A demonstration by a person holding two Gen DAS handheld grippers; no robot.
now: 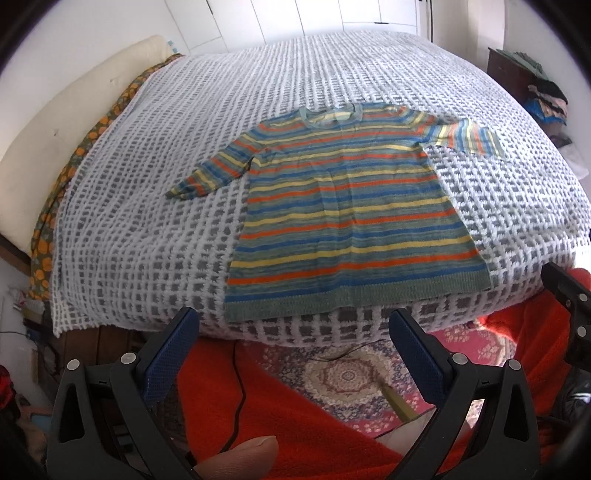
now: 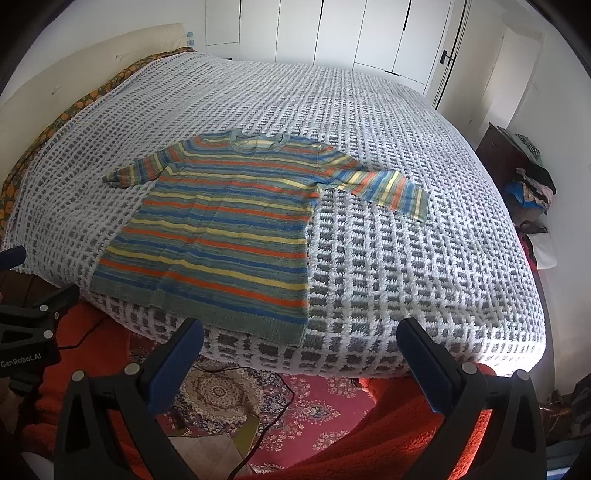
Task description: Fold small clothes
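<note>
The striped knit sweater (image 1: 343, 206) lies flat on the white-and-grey checked bedspread (image 2: 406, 258), sleeves spread, ready for folding. Your left gripper (image 1: 293, 332) and right gripper (image 2: 301, 343) hang before the hem, jaws wide, empty.

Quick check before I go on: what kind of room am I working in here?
A bedroom, most likely: a wide bed under a white-and-grey knitted cover, tall white wardrobe doors behind it, and a patterned rug on the floor.

Ahead of our wide-spread left gripper (image 1: 293, 328) fingers only the flat striped sweater (image 1: 347, 210) on the blanket (image 1: 147, 206), bare blanket beyond our right gripper (image 2: 301, 338), red fabric (image 1: 295, 406) below both
</note>
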